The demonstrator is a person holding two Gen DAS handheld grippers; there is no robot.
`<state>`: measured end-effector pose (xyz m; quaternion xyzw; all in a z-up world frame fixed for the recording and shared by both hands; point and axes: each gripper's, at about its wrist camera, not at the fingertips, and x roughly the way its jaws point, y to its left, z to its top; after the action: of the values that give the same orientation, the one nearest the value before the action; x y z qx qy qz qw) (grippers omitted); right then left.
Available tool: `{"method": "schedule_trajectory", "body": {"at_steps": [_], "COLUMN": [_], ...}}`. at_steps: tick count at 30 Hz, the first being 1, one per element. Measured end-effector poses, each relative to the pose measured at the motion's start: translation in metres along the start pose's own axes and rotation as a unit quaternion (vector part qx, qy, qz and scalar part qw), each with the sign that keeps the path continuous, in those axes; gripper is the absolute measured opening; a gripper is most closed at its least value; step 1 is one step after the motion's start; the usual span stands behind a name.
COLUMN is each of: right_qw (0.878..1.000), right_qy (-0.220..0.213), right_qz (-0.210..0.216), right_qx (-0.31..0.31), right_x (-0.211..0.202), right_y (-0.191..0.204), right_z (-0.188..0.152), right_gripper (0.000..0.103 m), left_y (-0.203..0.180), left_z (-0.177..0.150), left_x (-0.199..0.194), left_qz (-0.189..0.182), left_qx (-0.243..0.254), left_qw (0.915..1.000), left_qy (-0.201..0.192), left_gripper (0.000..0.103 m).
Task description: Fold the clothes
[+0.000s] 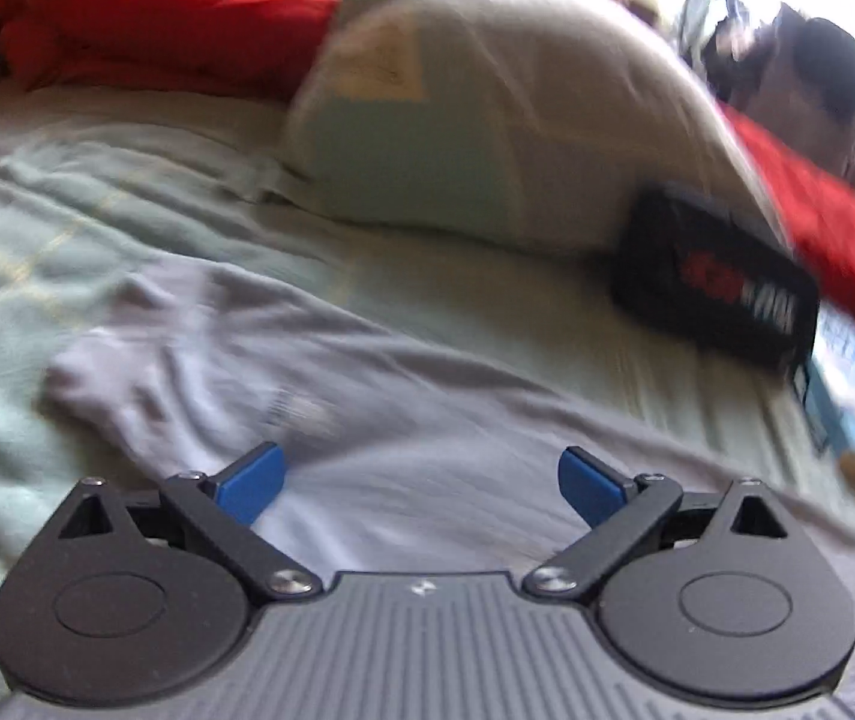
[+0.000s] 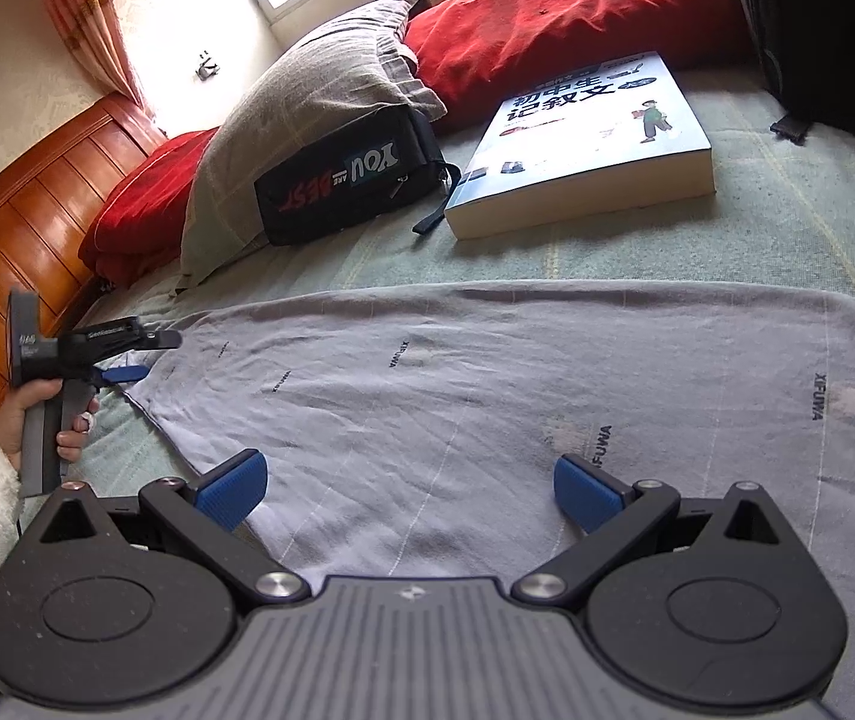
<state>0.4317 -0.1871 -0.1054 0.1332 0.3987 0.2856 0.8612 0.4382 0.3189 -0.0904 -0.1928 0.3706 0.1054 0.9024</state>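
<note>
A pale grey garment [image 2: 487, 384] with small printed words lies spread flat on the green bed sheet [image 2: 787, 228]. My right gripper [image 2: 409, 489] hovers open over its near edge, with nothing between the blue pads. In the right wrist view my left gripper [image 2: 130, 369] is at the garment's far left corner, held by a hand [image 2: 37, 420] in a white fluffy sleeve. The left wrist view is blurred: my left gripper [image 1: 421, 486] is open above the same grey garment [image 1: 319, 396], with nothing between its blue pads.
A grey pillow [image 2: 307, 108], red cushions [image 2: 577, 12], a black pouch [image 2: 349, 180] with lettering and a blue-covered book [image 2: 583, 132] lie at the head of the bed. A wooden headboard [image 2: 19, 228] stands at the left. A dark bag [image 2: 835, 30] sits at the far right.
</note>
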Motion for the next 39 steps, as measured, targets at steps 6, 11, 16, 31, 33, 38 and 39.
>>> {"method": "schedule_trajectory", "body": {"at_steps": [6,11,16,31,33,38,39], "right_qw": [1.000,1.000,1.000,1.000,1.000,0.999,0.999], "right_qy": [0.000,0.000,-0.001,-0.006,-0.005,0.001,0.001], "right_qz": [-0.012,-0.015,-0.016,0.015,0.015,0.026,0.029], "right_qx": [-0.012,-0.015,-0.020,0.011,0.010,0.030,0.030], "right_x": [0.002,0.003,0.004,0.000,0.000,-0.005,-0.009], "right_y": [0.006,0.006,0.007,-0.006,-0.005,-0.004,-0.001], "right_z": [-0.002,-0.002,-0.003,0.000,0.000,0.004,0.006], "right_gripper": [0.103,0.103,0.103,0.103,0.103,0.103,0.103], "left_y": [0.020,-0.001,-0.012,-0.092,-0.098,-0.108,-0.111], "left_z": [0.016,0.023,0.024,-0.047,-0.083,-0.170,-0.188], "left_x": [-0.010,0.018,0.025,-0.144,-0.171,-0.223,-0.226], "left_qz": [0.030,0.028,0.120,0.090,0.075,0.037,0.032], "left_qx": [-0.058,-0.010,0.006,0.225,0.244,0.276,0.280], "left_qw": [0.9969,0.9986,0.9913,0.9701,0.9667,0.9592,0.9584], "left_qy": [-0.043,-0.044,-0.053,0.009,0.024,0.049,0.047], "left_gripper": [0.095,0.096,0.095,0.096,0.096,0.097,0.097]}}
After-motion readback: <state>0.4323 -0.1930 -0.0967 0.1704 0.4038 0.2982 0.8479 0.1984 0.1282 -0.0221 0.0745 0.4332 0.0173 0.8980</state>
